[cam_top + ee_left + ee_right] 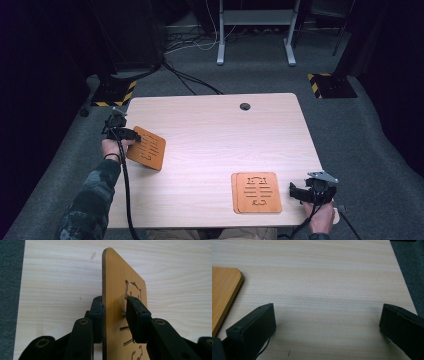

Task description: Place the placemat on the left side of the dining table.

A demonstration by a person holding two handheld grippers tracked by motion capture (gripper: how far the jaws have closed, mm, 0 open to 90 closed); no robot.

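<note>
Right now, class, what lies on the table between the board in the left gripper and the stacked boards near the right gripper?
Nothing: in the high view, bare table separates the held board from the stacked boards.

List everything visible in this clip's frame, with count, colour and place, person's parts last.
wooden mat: one, orange-brown with cut-out pattern, tilted at the table's left edge, between the left gripper's jaws
stacked mats: appear to be two, orange-brown, flat near the front edge, right of centre
table: one, pale wood, centre; a round cable hole near its far edge
floor stands with yellow-black stripes: two, on grey carpet beyond the far corners
white frame legs: one frame, behind the table
left gripper: one, black, jaws on either side of the tilted mat, right-hand pad slightly off it
right gripper: one, black, jaws wide apart over bare table beside the stack
hands: two, a camouflage sleeve on the left
</note>
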